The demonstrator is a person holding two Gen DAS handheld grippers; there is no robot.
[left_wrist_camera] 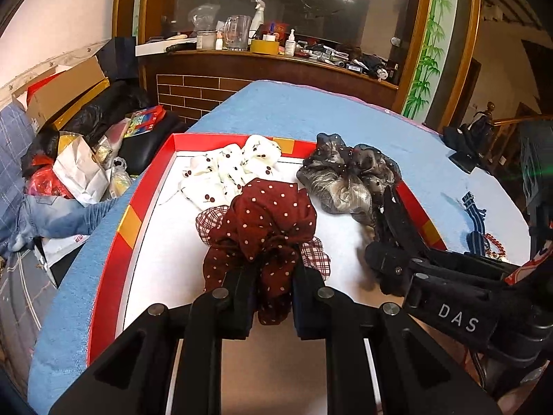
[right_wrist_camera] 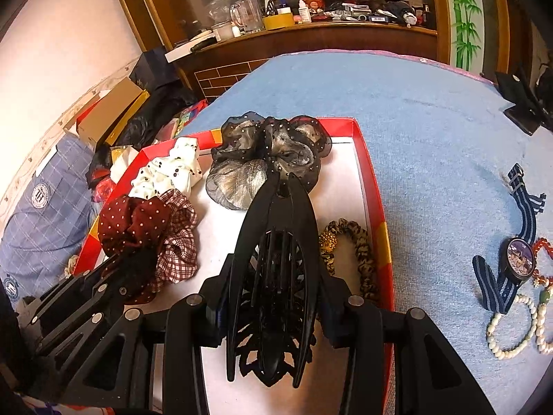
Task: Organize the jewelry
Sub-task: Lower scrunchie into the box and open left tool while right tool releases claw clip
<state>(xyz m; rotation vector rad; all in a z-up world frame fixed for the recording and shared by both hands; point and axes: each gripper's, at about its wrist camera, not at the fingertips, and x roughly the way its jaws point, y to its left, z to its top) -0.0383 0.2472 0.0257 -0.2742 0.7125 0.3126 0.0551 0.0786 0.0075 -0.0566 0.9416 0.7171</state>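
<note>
Here your left claw (left_wrist_camera: 273,294) pinches the dark red dotted scrunchie (left_wrist_camera: 266,228) inside the red tray (left_wrist_camera: 129,221), while your right claw (right_wrist_camera: 273,314) clamps the black hair clip (right_wrist_camera: 276,259) above it.

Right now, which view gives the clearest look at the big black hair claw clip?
The right wrist view: the black hair claw clip fills the centre, teeth and hinge visible, clamped in the right hand-held gripper. The left wrist view shows it only side-on at the right edge, over the red tray's wall.
</note>
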